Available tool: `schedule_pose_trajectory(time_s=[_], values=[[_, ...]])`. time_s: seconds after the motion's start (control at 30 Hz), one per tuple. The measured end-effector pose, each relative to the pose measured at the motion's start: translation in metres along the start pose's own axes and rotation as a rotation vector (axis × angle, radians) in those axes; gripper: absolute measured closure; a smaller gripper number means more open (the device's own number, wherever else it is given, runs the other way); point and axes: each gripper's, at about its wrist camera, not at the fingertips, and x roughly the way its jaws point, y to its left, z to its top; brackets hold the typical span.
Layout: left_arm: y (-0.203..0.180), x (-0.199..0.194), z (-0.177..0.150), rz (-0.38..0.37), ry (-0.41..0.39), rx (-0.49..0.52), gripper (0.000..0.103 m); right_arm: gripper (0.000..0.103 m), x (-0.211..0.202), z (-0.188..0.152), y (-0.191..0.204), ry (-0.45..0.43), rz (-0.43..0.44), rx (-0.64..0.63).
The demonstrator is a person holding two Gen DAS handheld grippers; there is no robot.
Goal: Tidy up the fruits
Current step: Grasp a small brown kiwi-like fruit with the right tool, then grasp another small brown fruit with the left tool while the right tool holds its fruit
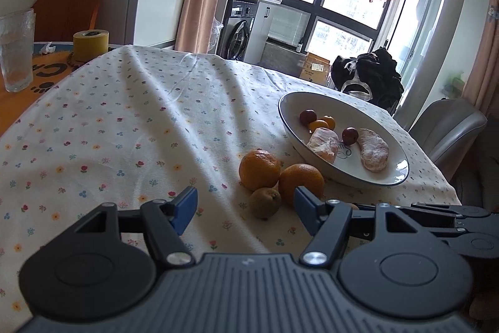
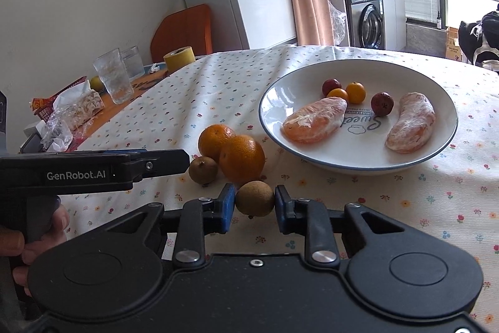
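Observation:
My right gripper is shut on a brown kiwi, its blue pads touching both sides just above the floral cloth. A second kiwi and two oranges lie close together left of the white plate. The plate holds two peeled citrus segments, two small red fruits and two kumquats. My left gripper is open and low over the cloth, with the loose kiwi just ahead between its fingers and the oranges beyond. The plate is to its right.
At the table's far left stand drinking glasses, a yellow tape roll, a tissue pack and wrappers. An orange chair back is behind them, a grey chair at the right edge. A hand holds the left gripper's handle.

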Motion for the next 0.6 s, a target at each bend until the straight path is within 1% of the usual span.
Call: schedule_pose_trajectory(time_s=[0.23, 0.43, 0.6], values=[[-0.01, 0.014, 0.002, -0.006, 0.009, 0.016, 0.036, 0.077, -0.01, 0.001, -0.01, -0.019, -0.011, 0.017], [-0.013, 0.026, 0.003, 0.012, 0.02, 0.025, 0.036, 0.077, -0.013, -0.001, -0.016, -0.022, -0.015, 0.032], [-0.012, 0.031, 0.005, 0.01, 0.007, 0.029, 0.036, 0.077, -0.013, -0.003, -0.02, -0.019, -0.012, 0.046]])
